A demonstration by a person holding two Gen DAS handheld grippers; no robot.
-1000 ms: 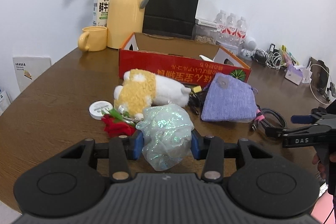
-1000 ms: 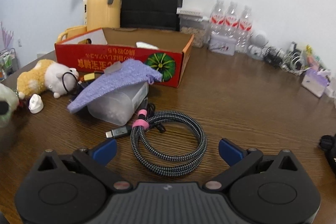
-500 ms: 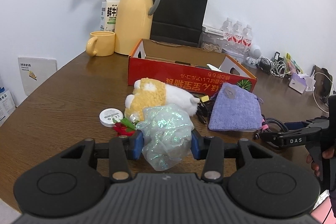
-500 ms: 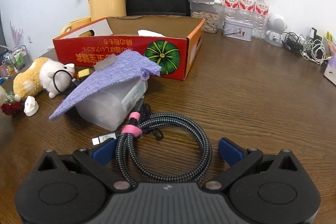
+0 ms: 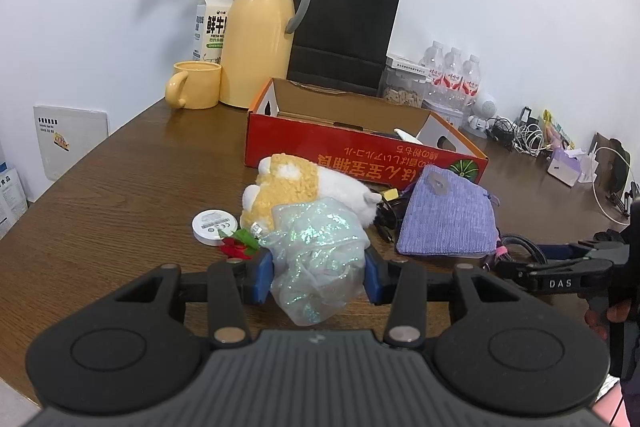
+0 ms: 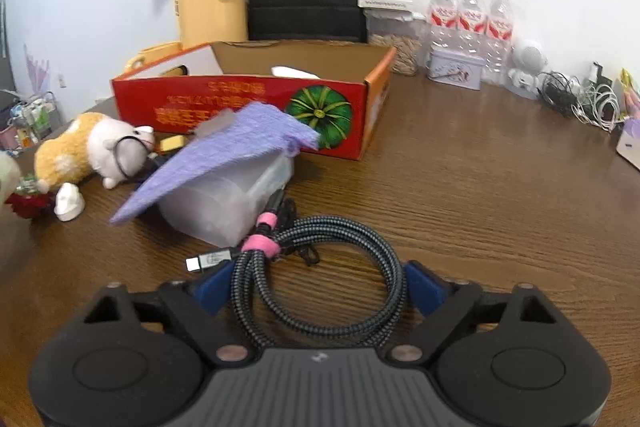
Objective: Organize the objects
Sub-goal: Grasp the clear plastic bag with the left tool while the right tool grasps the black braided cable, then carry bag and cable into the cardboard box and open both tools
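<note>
The brown wooden table [image 5: 120,187] has bare room on its near left and, in the right wrist view, across its right half; its curved left edge falls away to a white card on the wall, print too small to read. At the far middle the red cardboard box [image 5: 360,157] stands open, its yellow writing upside down and a green pumpkin picture at its right corner; something white lies inside, mostly hidden by the wall. Behind it a black paper bag [image 5: 344,35], a yellow jug [image 5: 260,39] and a milk carton [image 5: 210,27] marked "FRESH MILK". A purple knitted pouch [image 6: 224,151] leans over a cloudy plastic container [image 6: 224,203], hiding its top. The left gripper [image 5: 318,277] is clamped on a shimmery plastic bag [image 5: 316,259] just in front of a plush toy [image 5: 296,191]. The right gripper [image 6: 318,287], lettered "DAS" on its side, is closing around a coiled braided cable [image 6: 320,275] lying between its jaws, the pads barely clear of it.
</note>
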